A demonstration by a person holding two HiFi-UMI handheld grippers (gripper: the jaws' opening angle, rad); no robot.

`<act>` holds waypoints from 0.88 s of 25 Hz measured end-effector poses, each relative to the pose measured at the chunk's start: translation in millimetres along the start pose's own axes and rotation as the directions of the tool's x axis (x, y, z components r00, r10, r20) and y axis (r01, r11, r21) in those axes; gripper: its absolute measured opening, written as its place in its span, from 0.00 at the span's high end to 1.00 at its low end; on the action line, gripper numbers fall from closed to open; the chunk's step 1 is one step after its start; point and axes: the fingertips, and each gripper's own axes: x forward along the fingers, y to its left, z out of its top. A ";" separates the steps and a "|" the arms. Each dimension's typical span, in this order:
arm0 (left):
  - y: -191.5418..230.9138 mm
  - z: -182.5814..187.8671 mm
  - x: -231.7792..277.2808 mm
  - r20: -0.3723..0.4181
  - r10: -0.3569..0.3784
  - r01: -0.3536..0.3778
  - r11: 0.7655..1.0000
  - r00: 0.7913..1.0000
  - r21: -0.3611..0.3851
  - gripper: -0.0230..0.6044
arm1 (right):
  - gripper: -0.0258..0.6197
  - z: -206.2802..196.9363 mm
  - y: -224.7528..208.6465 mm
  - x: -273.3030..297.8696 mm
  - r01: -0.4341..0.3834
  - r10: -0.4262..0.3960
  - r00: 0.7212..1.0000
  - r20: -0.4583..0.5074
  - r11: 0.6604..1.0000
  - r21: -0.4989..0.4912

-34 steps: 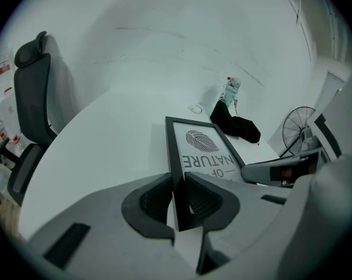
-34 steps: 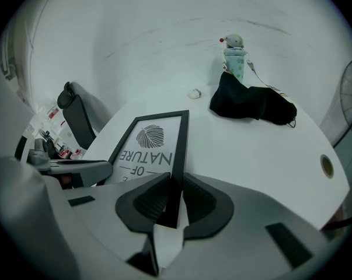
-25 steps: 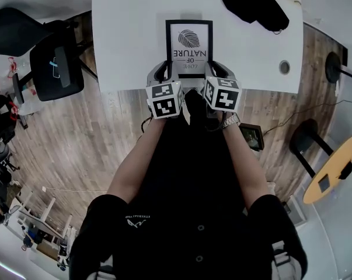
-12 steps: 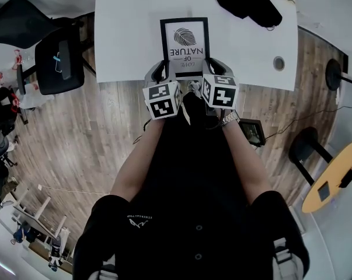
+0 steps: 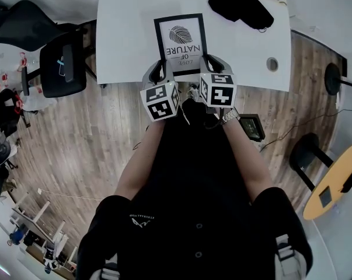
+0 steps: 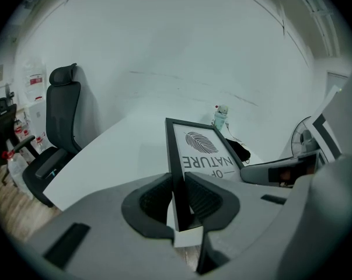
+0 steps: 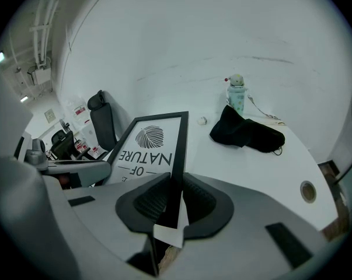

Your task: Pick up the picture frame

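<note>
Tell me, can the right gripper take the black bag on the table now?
Probably not. The right gripper is shut on one edge of the picture frame, the left gripper on the other. The table between it and the black bag looks free.

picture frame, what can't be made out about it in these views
Near edge of the picture frame: head view, covered by the left tool and right tool.
Print under "OF": both gripper views, behind the tools.
Its back: no view shows it.
Gap between it and the table: no view shows it.
</note>
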 end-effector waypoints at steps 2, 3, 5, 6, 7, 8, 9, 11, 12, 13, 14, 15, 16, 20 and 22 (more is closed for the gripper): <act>-2.9 7.0 -3.2 0.018 0.003 -0.003 1.000 1.000 0.005 0.85 | 0.86 5.8 -0.8 -4.1 -0.003 0.003 1.000 0.013 1.000 0.002; -4.2 11.1 -5.1 0.027 0.005 -0.005 1.000 1.000 0.008 0.85 | 0.86 9.1 -1.1 -6.2 -0.004 0.004 1.000 0.020 1.000 0.004; -6.8 19.7 -9.5 0.048 0.010 -0.010 1.000 0.999 0.012 0.85 | 0.86 16.9 -1.2 -10.9 -0.008 0.008 0.999 0.035 1.000 0.006; -8.0 24.0 -11.5 0.059 0.012 -0.013 1.000 0.998 0.014 0.85 | 0.86 21.1 -1.1 -13.2 -0.011 0.011 0.999 0.045 1.000 0.005; -9.3 28.3 -13.3 0.070 0.013 -0.014 1.000 0.997 0.017 0.85 | 0.86 25.3 -1.2 -15.5 -0.015 0.014 0.998 0.055 1.000 0.002; -10.8 32.4 -14.9 0.081 0.014 -0.015 1.000 0.997 0.019 0.85 | 0.86 29.1 -1.5 -17.7 -0.017 0.017 0.998 0.065 1.000 0.000; -12.2 36.1 -16.4 0.091 0.015 -0.017 1.000 0.996 0.021 0.85 | 0.86 32.6 -1.8 -19.9 -0.019 0.019 0.997 0.074 1.000 0.000; -14.7 43.8 -19.9 0.109 0.018 -0.020 1.000 0.994 0.024 0.85 | 0.86 39.4 -2.1 -24.4 -0.024 0.024 0.996 0.091 1.000 0.001; -16.0 48.0 -21.9 0.119 0.019 -0.022 0.999 0.993 0.026 0.85 | 0.86 43.0 -2.1 -26.9 -0.025 0.025 0.995 0.100 1.000 0.001; -17.4 52.4 -24.1 0.130 0.020 -0.024 0.999 0.991 0.030 0.85 | 0.86 46.9 -2.0 -29.8 -0.026 0.026 0.994 0.111 1.000 0.000; -18.8 57.0 -26.5 0.142 0.019 -0.024 0.999 0.990 0.034 0.85 | 0.86 51.3 -1.8 -32.8 -0.026 0.026 0.992 0.122 1.000 -0.003; -19.8 61.8 -29.1 0.154 0.019 -0.025 0.999 0.988 0.036 0.85 | 0.86 56.0 -1.1 -35.8 -0.027 0.028 0.991 0.134 1.000 -0.006; -20.4 66.5 -31.8 0.165 0.019 -0.026 0.999 0.986 0.036 0.85 | 0.86 60.8 0.0 -38.7 -0.029 0.030 0.989 0.146 1.000 -0.010; -23.8 85.2 -44.8 0.210 0.017 -0.025 0.999 0.977 0.034 0.85 | 0.86 78.8 4.3 -54.4 -0.037 0.039 0.980 0.194 0.999 -0.015; -25.7 96.5 -53.2 0.242 0.014 -0.024 0.999 0.970 0.040 0.85 | 0.86 89.0 7.1 -63.2 -0.039 0.042 0.973 0.225 0.999 -0.021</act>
